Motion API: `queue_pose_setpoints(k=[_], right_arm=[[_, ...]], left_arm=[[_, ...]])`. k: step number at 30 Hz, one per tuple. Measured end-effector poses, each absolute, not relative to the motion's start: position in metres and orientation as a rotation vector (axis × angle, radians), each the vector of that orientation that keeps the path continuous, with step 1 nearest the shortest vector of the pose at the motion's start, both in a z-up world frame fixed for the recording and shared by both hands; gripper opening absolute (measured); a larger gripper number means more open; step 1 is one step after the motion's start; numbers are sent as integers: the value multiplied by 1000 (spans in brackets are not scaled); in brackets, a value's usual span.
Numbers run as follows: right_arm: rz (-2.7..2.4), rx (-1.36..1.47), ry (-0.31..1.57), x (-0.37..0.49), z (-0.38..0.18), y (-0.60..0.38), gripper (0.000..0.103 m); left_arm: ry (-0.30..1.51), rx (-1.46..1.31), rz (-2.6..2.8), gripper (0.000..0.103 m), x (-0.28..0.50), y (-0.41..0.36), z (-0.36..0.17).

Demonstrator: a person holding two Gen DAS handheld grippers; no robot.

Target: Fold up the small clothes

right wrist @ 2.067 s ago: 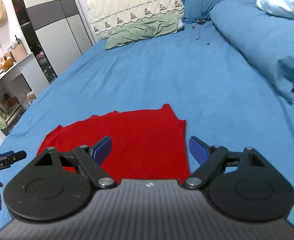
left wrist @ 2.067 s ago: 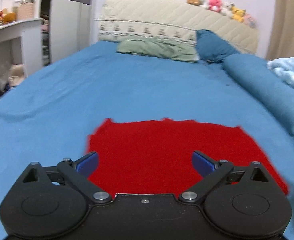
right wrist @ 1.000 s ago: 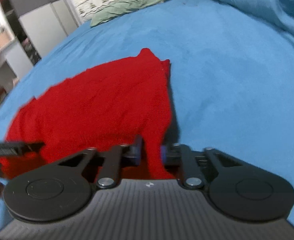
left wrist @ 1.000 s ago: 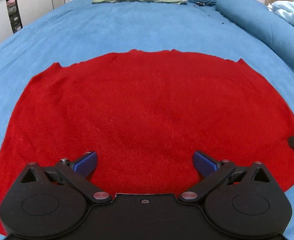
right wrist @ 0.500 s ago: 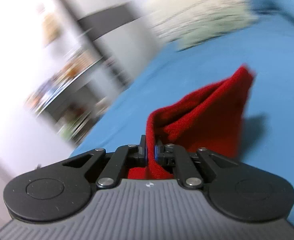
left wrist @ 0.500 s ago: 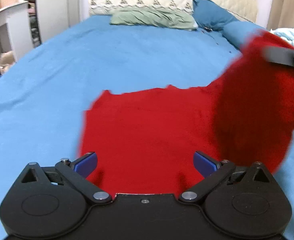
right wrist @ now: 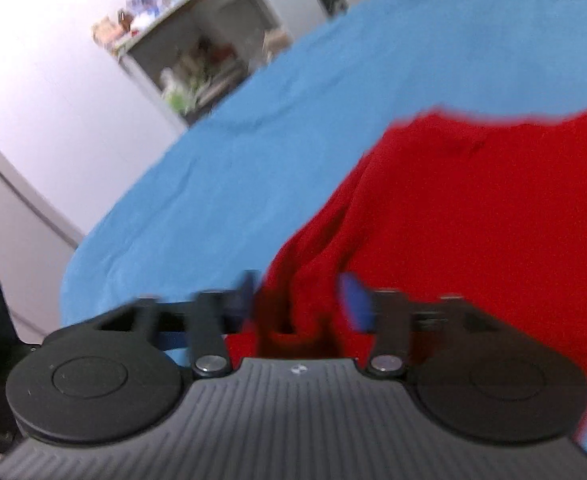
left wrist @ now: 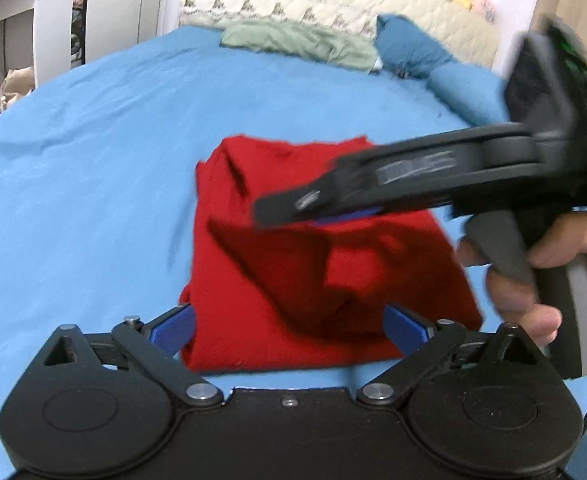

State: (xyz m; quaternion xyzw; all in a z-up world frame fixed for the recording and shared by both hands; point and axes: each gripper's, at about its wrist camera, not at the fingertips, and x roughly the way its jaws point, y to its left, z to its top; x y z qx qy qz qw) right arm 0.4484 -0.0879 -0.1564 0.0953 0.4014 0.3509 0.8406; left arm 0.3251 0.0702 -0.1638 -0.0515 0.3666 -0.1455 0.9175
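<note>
A small red garment [left wrist: 301, 264] lies folded in half on the blue bed sheet [left wrist: 93, 152]. My left gripper [left wrist: 289, 330] is open and empty, just short of the garment's near edge. My right gripper [right wrist: 299, 302] is open over the garment's folded left edge [right wrist: 473, 220], with red cloth bunched loosely between its parted blue pads. It also shows in the left wrist view [left wrist: 285, 210], reaching in from the right above the garment, held by a hand. The right wrist view is blurred.
A green pillow [left wrist: 297, 42], a blue pillow [left wrist: 409, 54] and a quilted headboard [left wrist: 333, 4] with plush toys stand at the far end. A white desk [left wrist: 25, 12] and cluttered shelves [right wrist: 197, 68] stand left of the bed.
My right gripper carried the garment's right side over to the left, folding it in half, then opened and let it go. The left gripper stayed open.
</note>
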Motion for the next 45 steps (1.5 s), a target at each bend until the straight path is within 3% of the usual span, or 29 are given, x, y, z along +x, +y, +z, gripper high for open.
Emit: queue_pose_setpoints(k=[5,10,13,14,15,16,26,29,36,43,45], right_arm=[[570,144,738,422,-128,-144,86],[402,77,719,363,-146,-176,86],[338,109,729,329,-170,-176,86],[330,122,735,321,-178,-176,86],[322,130,736,315,-185,-178,86],[308,129,732,308,-189,-175,86],[202,38,693,320,-223,-138,83],[112,49,670,316,-213,-148,65],[125,15,725,311,-218,-163,65],[160,-8,740,312,-215,-166,65],[181,-13,751,311,-210,-169,69]], left_arm=[[745,-176,-333,90,331,66,-162],[746,-271,-305,75,345,69,-163],[771,-284,-284,56,354,70,-164],[785,-280,-269,44,356,69,-165],[794,-282,-265,19,357,70,-167],[803,-287,-264,7,360,71,-168],[666,-332,-265,5,350,84,-129],[632,-358,-258,5,340,95,-121],[746,-324,-152,8,328,102,-192],[694,-268,-74,24,311,95,-186],[713,-183,9,45,312,93,-184]])
